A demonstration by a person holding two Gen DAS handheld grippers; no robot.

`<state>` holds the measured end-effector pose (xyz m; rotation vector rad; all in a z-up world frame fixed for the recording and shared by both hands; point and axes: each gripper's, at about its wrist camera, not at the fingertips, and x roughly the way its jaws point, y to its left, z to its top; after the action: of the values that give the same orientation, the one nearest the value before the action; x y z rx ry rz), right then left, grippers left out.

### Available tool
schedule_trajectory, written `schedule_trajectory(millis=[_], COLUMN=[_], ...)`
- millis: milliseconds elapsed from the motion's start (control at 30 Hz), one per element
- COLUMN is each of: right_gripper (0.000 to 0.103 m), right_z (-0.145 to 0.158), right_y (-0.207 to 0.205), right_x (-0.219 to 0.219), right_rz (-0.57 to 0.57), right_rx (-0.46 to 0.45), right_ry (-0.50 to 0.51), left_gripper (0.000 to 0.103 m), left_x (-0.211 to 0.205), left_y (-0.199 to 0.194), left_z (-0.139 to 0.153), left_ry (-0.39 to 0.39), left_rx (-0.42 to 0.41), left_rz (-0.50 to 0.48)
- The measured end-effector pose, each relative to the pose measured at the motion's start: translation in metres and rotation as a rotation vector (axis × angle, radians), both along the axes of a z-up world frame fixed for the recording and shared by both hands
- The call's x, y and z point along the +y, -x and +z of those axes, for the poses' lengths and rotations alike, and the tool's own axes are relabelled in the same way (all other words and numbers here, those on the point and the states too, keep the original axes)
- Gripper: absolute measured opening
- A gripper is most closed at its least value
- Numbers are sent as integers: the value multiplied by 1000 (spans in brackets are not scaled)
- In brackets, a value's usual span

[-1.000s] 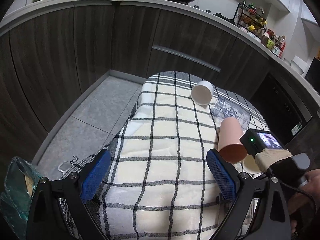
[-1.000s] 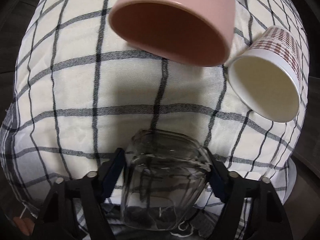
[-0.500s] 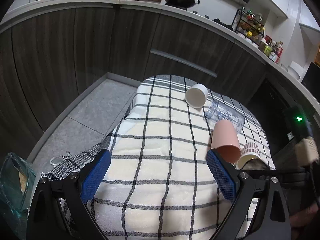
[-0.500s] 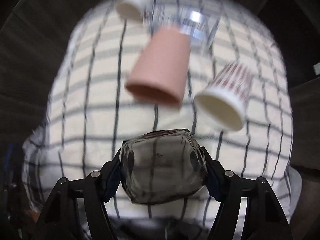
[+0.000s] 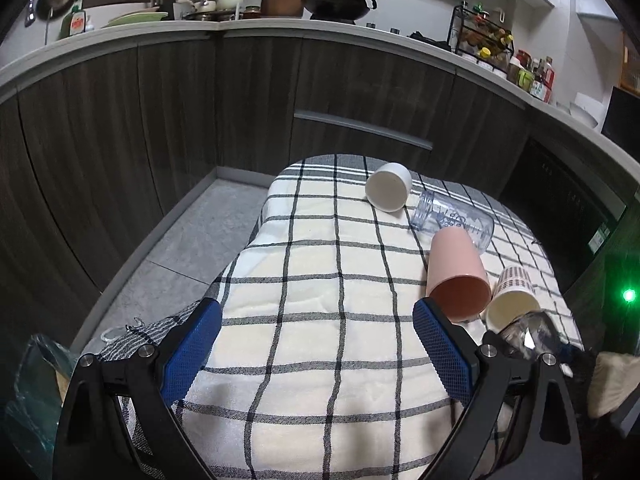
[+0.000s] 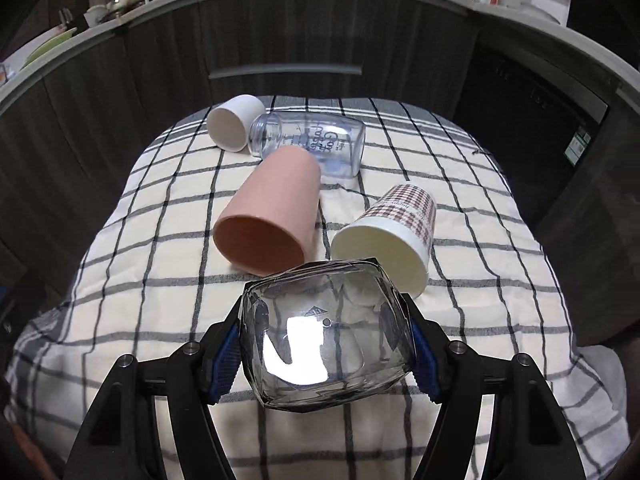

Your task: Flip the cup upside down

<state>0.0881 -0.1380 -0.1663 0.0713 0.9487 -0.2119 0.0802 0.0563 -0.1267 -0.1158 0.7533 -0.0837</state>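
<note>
While the right gripper (image 6: 326, 336) pinches a clear glass cup (image 6: 326, 332) between its blue pads (image 6: 224, 360), the cup sits raised over the near part of the checked cloth (image 6: 160, 288), its thick base turned toward the camera and catching a bright glare. Which way its mouth points is hard to tell through the reflections. Beyond the glass, four other things lie on their sides on the cloth: a pink cup (image 6: 268, 216) with its open mouth toward the gripper, a paper cup (image 6: 390, 236) with a brown check pattern just to the right of it, a clear plastic bottle (image 6: 310, 142) behind the pink cup and touching it, and a small white cup (image 6: 232, 126) beside the bottle's neck. From the left wrist view, the left gripper (image 5: 318, 350) hangs with its blue pads (image 5: 192, 350) spread wide over the cloth, grasping nothing; the pink cup (image 5: 458, 276) and paper cup (image 5: 512, 300) lie just past its right finger, and the glass shows only as a blurred glint at the far right. Dark wooden cabinets (image 5: 160, 128) run behind the table.
</note>
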Motion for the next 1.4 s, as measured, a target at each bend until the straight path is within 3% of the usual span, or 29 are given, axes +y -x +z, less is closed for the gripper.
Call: schedule_trajectory(millis=[333,467,867,1100,1400], right_gripper=[71,85,85,85,85], right_z=[-4,4,51,81,104], right_y=[6,12,53,87,120], right_x=[-1,0,-6,-15,-35], right_rz=[10,14,45,56,34], right_rx=[-17,-57,-179,-236,-270], right_ry=[-6,2,20,47,-9], left_gripper=[98,98,98,98,100], left_x=[-4,-6,-20,-35,-51], left_y=[-2,-2,39,63,97], left_z=[-6,-7,30,50,84], left_ry=[-7,-18,-23,-21,-46], left_rx=[22,30,-88,-84,-135], left_rz=[-5,-12,-32,-51,-79])
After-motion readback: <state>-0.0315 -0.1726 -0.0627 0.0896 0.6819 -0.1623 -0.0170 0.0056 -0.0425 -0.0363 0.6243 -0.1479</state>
